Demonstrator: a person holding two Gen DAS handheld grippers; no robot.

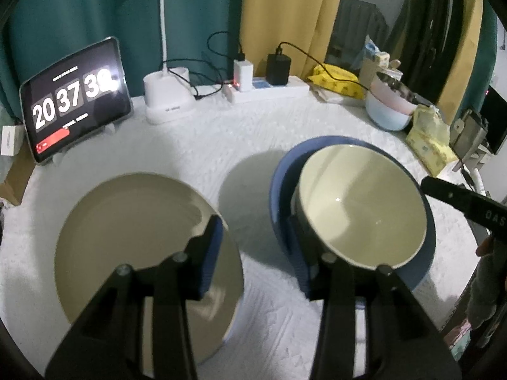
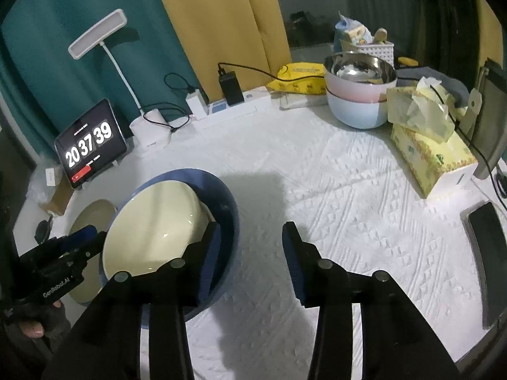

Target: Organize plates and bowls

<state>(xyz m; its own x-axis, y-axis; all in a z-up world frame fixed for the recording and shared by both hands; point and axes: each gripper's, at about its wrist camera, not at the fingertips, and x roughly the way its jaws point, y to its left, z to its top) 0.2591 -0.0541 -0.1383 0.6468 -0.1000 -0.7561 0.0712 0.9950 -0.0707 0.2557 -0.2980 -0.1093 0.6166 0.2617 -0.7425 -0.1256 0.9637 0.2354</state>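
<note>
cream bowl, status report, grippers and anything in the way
Left gripper open, right gripper open, both empty. Cream bowl sits tilted inside blue bowl. Beige plate flat alongside. Nothing blocking.

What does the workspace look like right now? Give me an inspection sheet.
Surface: white textured cloth over the table.
Job's things: cream bowl sits tilted inside the blue bowl; beige plate lies flat beside them.
Clutter: stacked bowls, tissue packs, tablet clock, desk lamp, phone.
Grippers: left hand-held gripper open, holding nothing; right hand-held gripper open, holding nothing.
Cables: power strip with chargers, black leads trailing at the back.
Surroundings: teal curtain and yellow curtain behind.
</note>
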